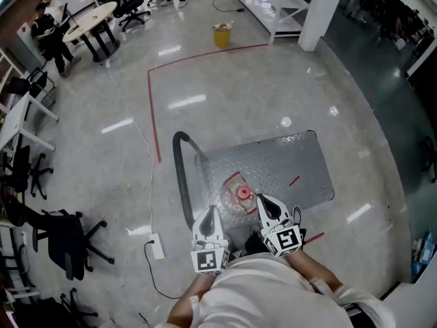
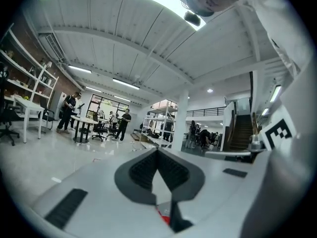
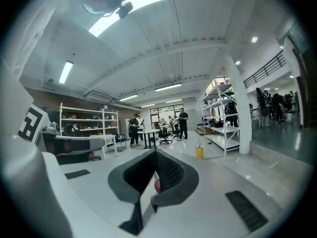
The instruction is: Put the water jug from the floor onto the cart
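In the head view a clear water jug with a red cap stands upright at the near end of the cart's grey metal deck, beside the black handle. My left gripper is just left of the jug and my right gripper just right of it, both above it and holding nothing. Each gripper view looks level across the room. The left gripper has its jaws meeting at the tips, and so does the right gripper. A bit of red shows low in the gap behind each pair of tips.
A red tape line marks the floor left of the cart. A power strip and its cable lie near my left. Black office chairs stand at the left, with a yellow bin, white shelving and a pillar far ahead.
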{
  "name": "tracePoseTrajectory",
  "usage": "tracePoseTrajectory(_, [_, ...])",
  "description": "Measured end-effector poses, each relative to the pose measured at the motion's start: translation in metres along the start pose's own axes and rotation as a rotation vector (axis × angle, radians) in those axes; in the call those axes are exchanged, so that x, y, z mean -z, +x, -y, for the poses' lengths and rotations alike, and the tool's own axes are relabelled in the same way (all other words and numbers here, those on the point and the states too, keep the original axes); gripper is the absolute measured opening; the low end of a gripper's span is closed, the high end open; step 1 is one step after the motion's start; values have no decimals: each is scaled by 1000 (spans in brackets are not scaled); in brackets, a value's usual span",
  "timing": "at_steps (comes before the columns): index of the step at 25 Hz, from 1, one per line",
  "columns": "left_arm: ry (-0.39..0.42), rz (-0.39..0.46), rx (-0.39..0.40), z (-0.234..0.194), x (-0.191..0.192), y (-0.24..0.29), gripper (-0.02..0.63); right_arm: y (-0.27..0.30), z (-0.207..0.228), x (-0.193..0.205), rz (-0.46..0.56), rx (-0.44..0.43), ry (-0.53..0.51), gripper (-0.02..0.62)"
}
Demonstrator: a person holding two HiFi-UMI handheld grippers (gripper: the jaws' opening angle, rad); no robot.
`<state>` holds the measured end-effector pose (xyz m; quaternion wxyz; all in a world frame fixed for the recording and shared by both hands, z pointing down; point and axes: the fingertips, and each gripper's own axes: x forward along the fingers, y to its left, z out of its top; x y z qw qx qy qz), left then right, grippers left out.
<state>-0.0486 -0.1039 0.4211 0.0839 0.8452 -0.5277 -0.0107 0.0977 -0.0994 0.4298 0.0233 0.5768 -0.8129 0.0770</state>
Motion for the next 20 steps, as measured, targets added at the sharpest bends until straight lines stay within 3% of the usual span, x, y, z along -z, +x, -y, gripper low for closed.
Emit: tracePoseTrajectory(20, [13,28,-11,14,-5,3,3,-7,3,-4,16,-46,-5,12])
